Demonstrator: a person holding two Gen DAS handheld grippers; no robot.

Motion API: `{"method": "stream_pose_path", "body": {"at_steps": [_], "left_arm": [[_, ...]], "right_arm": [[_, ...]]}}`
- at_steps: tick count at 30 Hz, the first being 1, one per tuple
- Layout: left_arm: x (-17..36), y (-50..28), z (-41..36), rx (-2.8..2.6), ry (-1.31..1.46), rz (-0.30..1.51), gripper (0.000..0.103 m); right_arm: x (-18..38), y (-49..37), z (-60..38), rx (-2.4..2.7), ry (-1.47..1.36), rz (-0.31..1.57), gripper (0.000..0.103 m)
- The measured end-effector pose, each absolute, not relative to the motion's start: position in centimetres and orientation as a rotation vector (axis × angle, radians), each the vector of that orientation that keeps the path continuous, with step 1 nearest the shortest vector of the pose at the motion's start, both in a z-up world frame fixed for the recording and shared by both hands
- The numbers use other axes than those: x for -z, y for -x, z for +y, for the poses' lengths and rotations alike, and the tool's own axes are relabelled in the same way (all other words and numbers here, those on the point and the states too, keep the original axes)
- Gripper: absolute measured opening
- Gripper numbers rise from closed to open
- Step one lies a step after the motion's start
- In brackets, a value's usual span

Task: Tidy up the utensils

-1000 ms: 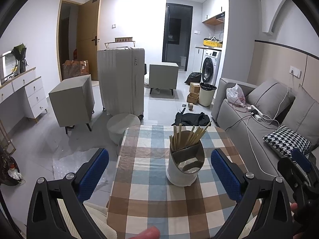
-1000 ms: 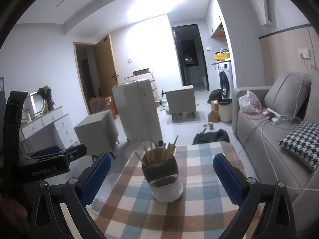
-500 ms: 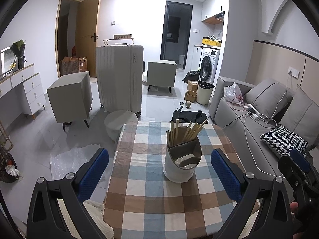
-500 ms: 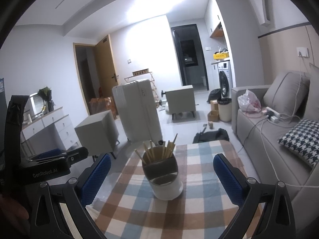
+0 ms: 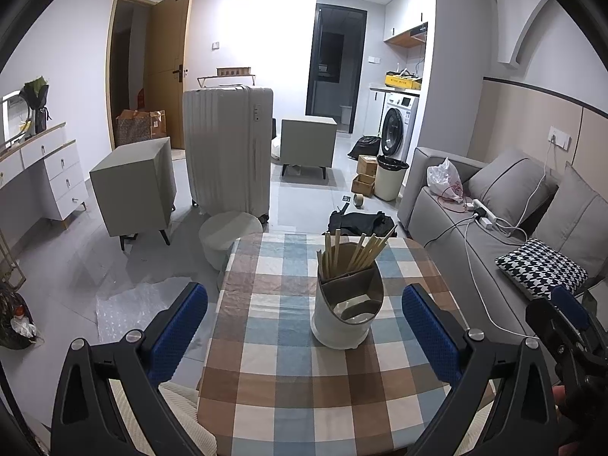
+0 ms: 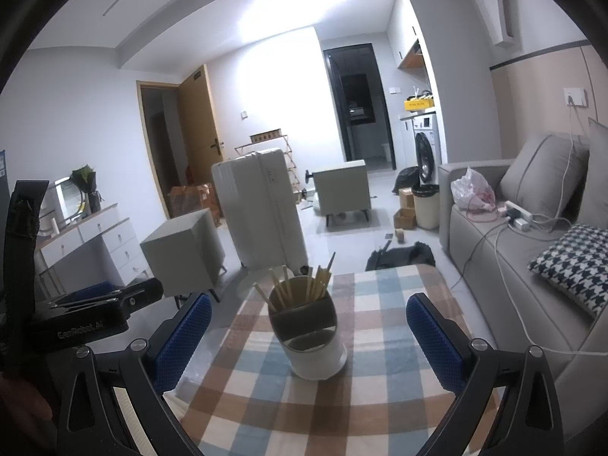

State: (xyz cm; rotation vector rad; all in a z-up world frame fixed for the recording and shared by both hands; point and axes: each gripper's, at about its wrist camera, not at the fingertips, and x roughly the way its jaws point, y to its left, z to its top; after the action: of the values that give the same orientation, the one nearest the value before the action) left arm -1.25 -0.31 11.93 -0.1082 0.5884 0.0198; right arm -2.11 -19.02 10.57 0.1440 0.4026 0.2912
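1. Standing on the checked tablecloth (image 5: 288,387) is a white utensil holder (image 5: 346,304), upright, near the middle of the small table.
2. Wooden chopsticks (image 5: 357,252) stick up from its back compartment, leaning in different directions; the front compartment looks without utensils, though its bottom is dark.
3. The left gripper (image 5: 304,321) has its two blue fingers wide apart and holds nothing. The holder is ahead of it, between the two fingers in the view but closer to the right one, not touching.
4. The right gripper (image 6: 307,330) is also spread wide and holds nothing. The holder (image 6: 307,332) is in front of it, almost centred between the blue pads, apart from both.
5. A grey sofa (image 5: 490,224) is beside the table on the right, and a pale suitcase (image 5: 228,152) stands on the floor behind.
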Motion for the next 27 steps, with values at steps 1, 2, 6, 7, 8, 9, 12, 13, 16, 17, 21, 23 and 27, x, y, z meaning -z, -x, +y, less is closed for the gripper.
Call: {"method": "stream_pose_path", "body": {"at_steps": [1, 2, 6, 7, 8, 9, 12, 13, 16, 17, 21, 23, 27], "left_arm": [[-11.93, 1.26, -0.31, -0.020, 0.107, 0.589, 0.100], [-11.93, 1.27, -0.30, -0.019, 0.108, 0.588, 0.100], [-12.13, 1.41, -0.14, -0.032, 0.113, 0.571, 0.100], [-12.16, 1.40, -0.14, -0.031, 0.114, 0.574, 0.100], [-12.16, 1.42, -0.09, -0.034, 0.114, 0.574, 0.100], [-12.17, 1.42, -0.08, -0.034, 0.114, 0.572, 0.100], [-12.14, 1.43, -0.08, -0.033, 0.116, 0.573, 0.100], [-12.10, 1.44, -0.08, -0.033, 0.116, 0.574, 0.100], [-12.07, 1.50, -0.17, -0.029, 0.117, 0.574, 0.100], [-12.07, 1.52, -0.21, -0.028, 0.116, 0.574, 0.100], [-11.91, 1.56, -0.22, -0.026, 0.116, 0.578, 0.100], [-11.89, 1.58, -0.24, -0.028, 0.120, 0.576, 0.100], [-11.76, 1.58, -0.07, -0.021, 0.135, 0.580, 0.100]], "right_arm": [[-10.60, 2.16, -18.98, -0.292, -0.144, 0.402, 0.103], [-10.57, 2.10, -19.01, -0.291, -0.143, 0.402, 0.103], [-10.58, 2.10, -19.01, -0.290, -0.144, 0.403, 0.103], [-10.59, 2.12, -19.00, -0.289, -0.144, 0.403, 0.103], [-10.59, 2.10, -19.02, -0.290, -0.145, 0.403, 0.103], [-10.59, 2.10, -19.01, -0.290, -0.146, 0.403, 0.103], [-10.60, 2.08, -19.04, -0.292, -0.143, 0.402, 0.103], [-10.60, 2.11, -19.00, -0.291, -0.141, 0.402, 0.103], [-10.56, 2.13, -19.02, -0.291, -0.145, 0.401, 0.103], [-10.58, 2.18, -18.99, -0.290, -0.145, 0.401, 0.103], [-10.50, 2.09, -19.04, -0.289, -0.145, 0.405, 0.103], [-10.47, 2.15, -19.01, -0.288, -0.146, 0.404, 0.103], [-10.36, 2.09, -19.06, -0.288, -0.146, 0.409, 0.103]]}}
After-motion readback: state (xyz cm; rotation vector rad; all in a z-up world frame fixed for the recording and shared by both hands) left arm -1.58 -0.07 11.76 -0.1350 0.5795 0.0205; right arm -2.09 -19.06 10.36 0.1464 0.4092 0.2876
